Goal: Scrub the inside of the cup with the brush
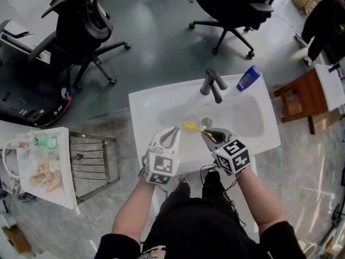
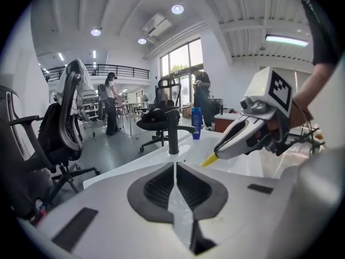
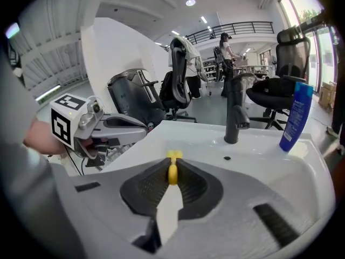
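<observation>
Left tongs [image 2: 174, 165] clenched shut; right tongs [image 3: 172, 163] grip yellow brush [image 1: 190, 126] — handle mostly hidden.

The room was bright and evenly lit by round ceiling lamps [image 2: 177, 8] overhead and tall windows [image 2: 180, 63] far beyond the left gripper [image 2: 174, 165]. Both gripper views bulged, with black corners. The white sink [image 1: 145, 104] showed soft glare and faint shadows.

The sink [image 1: 145, 107] is glossy white, the faucet [image 1: 212, 85] matt black (metal, seemingly), the brush [image 1: 191, 126] smooth yellow plastic.
</observation>
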